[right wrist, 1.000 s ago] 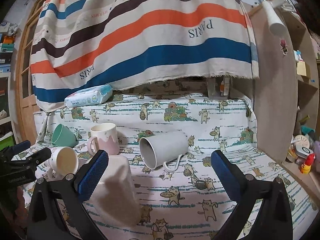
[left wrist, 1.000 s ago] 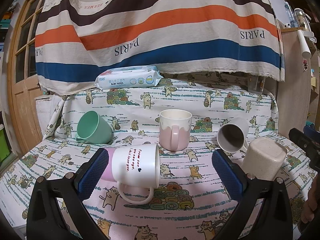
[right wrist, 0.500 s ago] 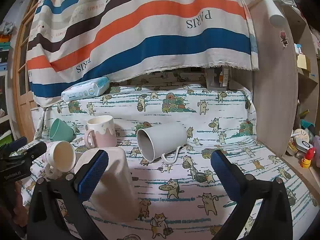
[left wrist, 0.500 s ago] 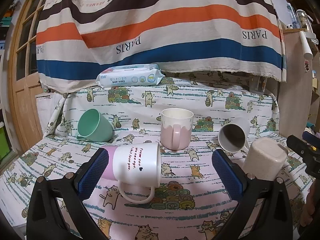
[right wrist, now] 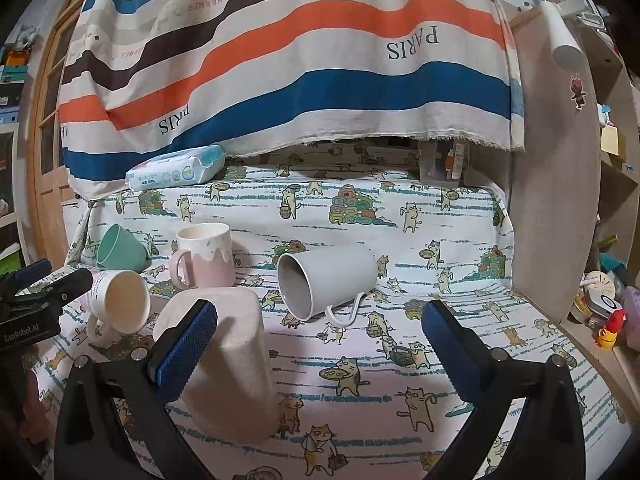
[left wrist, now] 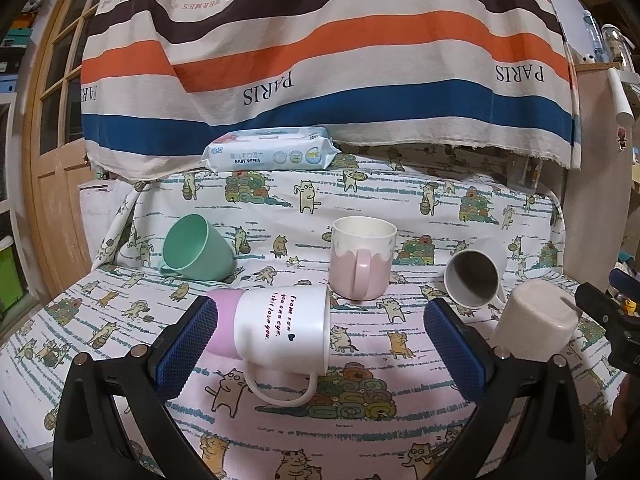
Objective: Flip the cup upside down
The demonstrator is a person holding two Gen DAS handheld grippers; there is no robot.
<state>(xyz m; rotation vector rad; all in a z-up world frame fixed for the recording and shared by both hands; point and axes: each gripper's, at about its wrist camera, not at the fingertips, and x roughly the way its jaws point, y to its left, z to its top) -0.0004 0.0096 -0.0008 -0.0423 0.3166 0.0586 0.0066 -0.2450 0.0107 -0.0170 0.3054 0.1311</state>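
**Left tongs lined up on the lettered mug, grip not yet taken**

The white mug with the pink base [left wrist: 280, 328] lies on its side on the cat-print surface [left wrist: 400, 412], mouth turned away from the pink base, handle flat on the cloth toward you. Your left tongs [left wrist: 320, 344] stand wide apart around it: one pad sits just beside the pink base, the other well clear of the rim. This reads as the approach step. Next you need to centre the mug between the pads, close on its body, lift, and turn it until the rim faces down.

Its red lettering seems to read "From see you one eye, I hit love you."

Just behind that mug stands the pink drip-glaze mug [left wrist: 362, 262], upright. Farther behind it, toward the pink-base side, the green cup [left wrist: 196, 254] lies tipped. On the rim side, the grey mug [right wrist: 326, 282] lies on its side, and nearer you the beige tumbler [right wrist: 226, 360] already stands mouth down.

Your right tongs [right wrist: 320, 344] are wide and hold nothing; one pad overlaps the tumbler in view, and I cannot tell if it touches.

At the back, the wipes pack [left wrist: 270, 155] reads "BABY WIPES". The striped cloth [left wrist: 320, 60] shows "PARIS" and "HERMES".
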